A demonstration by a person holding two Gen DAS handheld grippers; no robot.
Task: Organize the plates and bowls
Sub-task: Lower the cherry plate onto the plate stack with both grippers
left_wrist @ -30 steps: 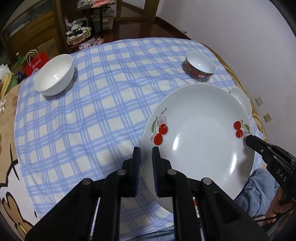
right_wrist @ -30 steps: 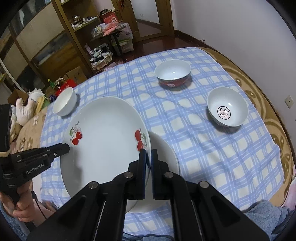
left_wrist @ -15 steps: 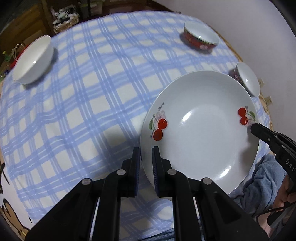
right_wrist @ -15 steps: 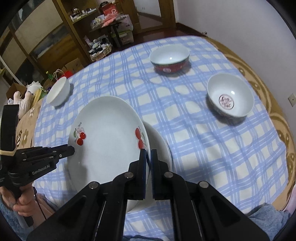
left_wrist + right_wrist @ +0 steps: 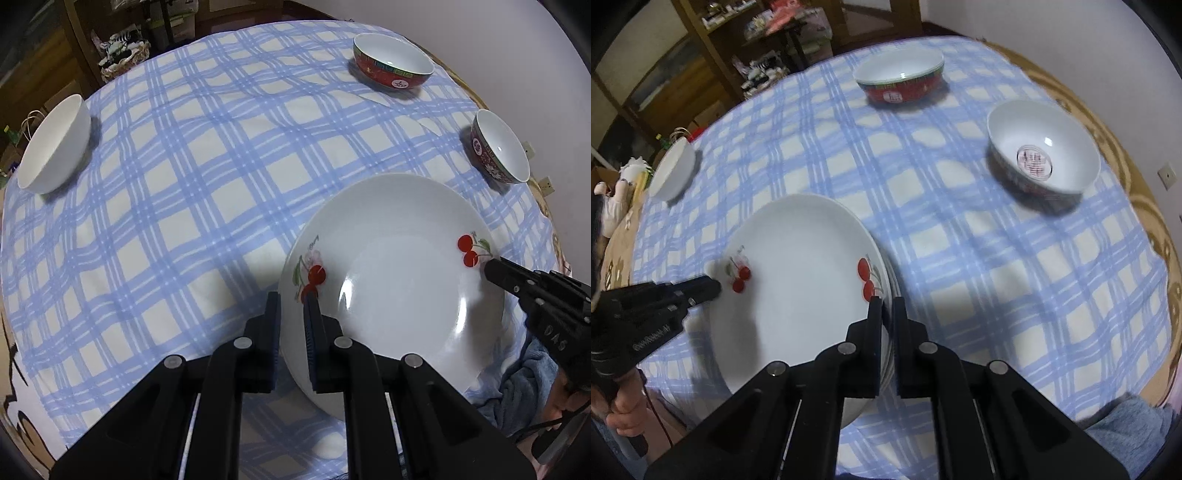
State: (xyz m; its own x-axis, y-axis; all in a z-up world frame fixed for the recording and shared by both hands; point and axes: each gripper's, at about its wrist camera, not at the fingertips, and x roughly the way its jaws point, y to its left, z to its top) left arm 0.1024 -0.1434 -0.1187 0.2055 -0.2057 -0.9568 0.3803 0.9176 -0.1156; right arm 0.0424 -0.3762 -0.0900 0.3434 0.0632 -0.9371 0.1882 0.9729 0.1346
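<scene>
A white cherry plate (image 5: 399,280) (image 5: 798,280) is held by both grippers near the table's front edge. My left gripper (image 5: 291,299) is shut on its left rim and shows in the right wrist view (image 5: 713,290). My right gripper (image 5: 888,302) is shut on its right rim and shows in the left wrist view (image 5: 493,264). The edge of a second plate (image 5: 892,291) shows just under the right rim. A plain white bowl (image 5: 55,146) (image 5: 674,170) stands far left. A red bowl (image 5: 393,66) (image 5: 899,79) stands at the back. A red-patterned bowl (image 5: 498,151) (image 5: 1043,147) stands at the right.
The round table carries a blue checked cloth (image 5: 184,184) (image 5: 997,258). A wall runs close along the right. Shelves and clutter (image 5: 768,55) stand beyond the far edge. A person's blue-clothed lap (image 5: 517,384) is at the front edge.
The cherry plate, held by both grippers, has come down low onto the second plate. The bowls have not moved.
</scene>
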